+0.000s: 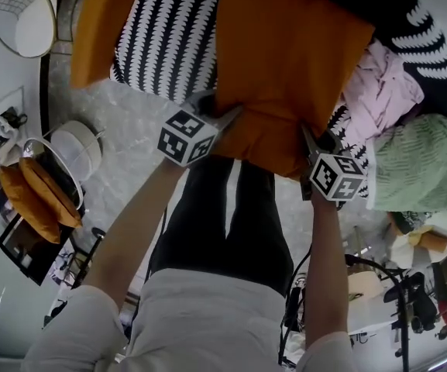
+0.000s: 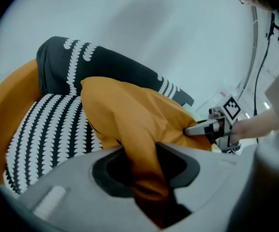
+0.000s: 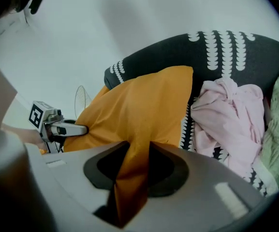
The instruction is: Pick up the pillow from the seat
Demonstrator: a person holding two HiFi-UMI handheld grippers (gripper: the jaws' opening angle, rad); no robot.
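An orange pillow (image 1: 285, 68) lies on a black-and-white patterned seat (image 1: 165, 41). My left gripper (image 1: 227, 116) is shut on the pillow's near left edge, and orange fabric (image 2: 146, 173) is pinched between its jaws. My right gripper (image 1: 310, 142) is shut on the near right corner, with a fold of the pillow (image 3: 129, 178) bunched between its jaws. Each gripper shows in the other's view: the right gripper (image 2: 197, 128) and the left gripper (image 3: 79, 128) both bite the pillow's edge.
A pink cloth (image 1: 382, 87) and a green knitted cloth (image 1: 421, 165) lie on the seat to the right of the pillow. A second orange cushion (image 1: 103, 22) leans at the left. A white round stool (image 1: 76, 147) and cluttered items (image 1: 409, 285) stand on the floor.
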